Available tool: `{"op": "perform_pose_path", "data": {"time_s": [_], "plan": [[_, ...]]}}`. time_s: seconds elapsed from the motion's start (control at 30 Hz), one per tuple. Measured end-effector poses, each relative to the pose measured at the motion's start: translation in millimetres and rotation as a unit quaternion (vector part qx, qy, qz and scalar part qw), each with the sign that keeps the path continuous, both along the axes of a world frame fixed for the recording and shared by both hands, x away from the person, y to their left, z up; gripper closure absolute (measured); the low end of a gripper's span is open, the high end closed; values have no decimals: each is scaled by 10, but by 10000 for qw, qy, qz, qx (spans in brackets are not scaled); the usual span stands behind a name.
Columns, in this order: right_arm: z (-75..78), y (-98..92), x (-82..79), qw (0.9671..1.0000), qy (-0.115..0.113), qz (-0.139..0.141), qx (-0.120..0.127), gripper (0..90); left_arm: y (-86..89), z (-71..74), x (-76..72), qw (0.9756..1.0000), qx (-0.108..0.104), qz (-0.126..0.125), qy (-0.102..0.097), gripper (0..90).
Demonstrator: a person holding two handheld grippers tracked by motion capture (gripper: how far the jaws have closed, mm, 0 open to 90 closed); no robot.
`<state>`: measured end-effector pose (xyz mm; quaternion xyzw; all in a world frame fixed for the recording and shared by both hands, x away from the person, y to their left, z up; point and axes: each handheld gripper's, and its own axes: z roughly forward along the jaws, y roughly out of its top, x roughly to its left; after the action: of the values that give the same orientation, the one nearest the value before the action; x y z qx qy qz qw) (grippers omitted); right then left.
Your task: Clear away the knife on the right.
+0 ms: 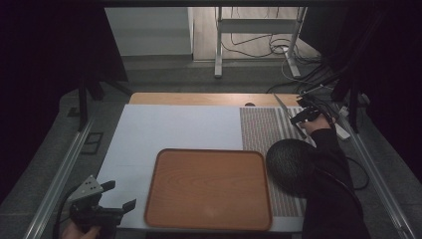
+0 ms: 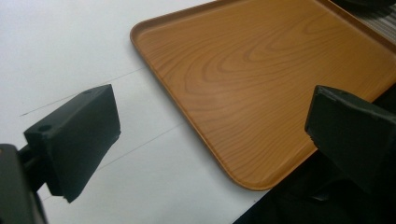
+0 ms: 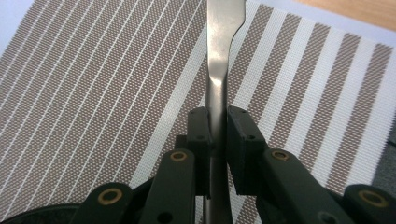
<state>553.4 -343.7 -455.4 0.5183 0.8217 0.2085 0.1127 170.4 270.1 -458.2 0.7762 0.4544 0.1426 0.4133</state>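
Right gripper (image 3: 215, 128) clamps knife (image 3: 219, 56) over striped placemat (image 3: 93, 84).

A slim metal knife (image 3: 219, 70) (steel, plain-handled) is held lifted above the striped placemat (image 3: 93, 84).

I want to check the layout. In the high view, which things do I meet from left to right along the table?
Left tool → wooden tray → black mesh bowl → right tool, shut on a metal utensil above the striped placemat.

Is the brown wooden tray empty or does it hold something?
Empty: the brown wooden tray shows bare wood grain across its whole bottom, nothing lying in it.
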Motion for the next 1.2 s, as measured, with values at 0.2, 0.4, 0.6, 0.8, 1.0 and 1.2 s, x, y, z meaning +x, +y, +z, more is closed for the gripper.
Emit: {"op": "perform_pose_path", "data": {"time_s": [0.2,0.4,0.6,0.8,1.0,1.2], "plan": [[119,7,-55,10000,-39,78,-21,802,0,0,0,10000,1,1,2,33],[208,72,-156,9996,-55,275,-5,802,0,0,0,10000,-2,1,0,32],[265,161,-303,9986,-98,520,23,801,-2,1,1,10000,1,5,4,32],[270,292,-475,9964,-43,843,40,801,-4,1,3,10000,0,8,10,32],[246,445,-639,9938,13,1110,43,801,-3,0,3,10000,-1,12,12,32],[201,631,-828,9897,87,1429,50,801,-6,1,3,10000,13,4,6,33]]}}
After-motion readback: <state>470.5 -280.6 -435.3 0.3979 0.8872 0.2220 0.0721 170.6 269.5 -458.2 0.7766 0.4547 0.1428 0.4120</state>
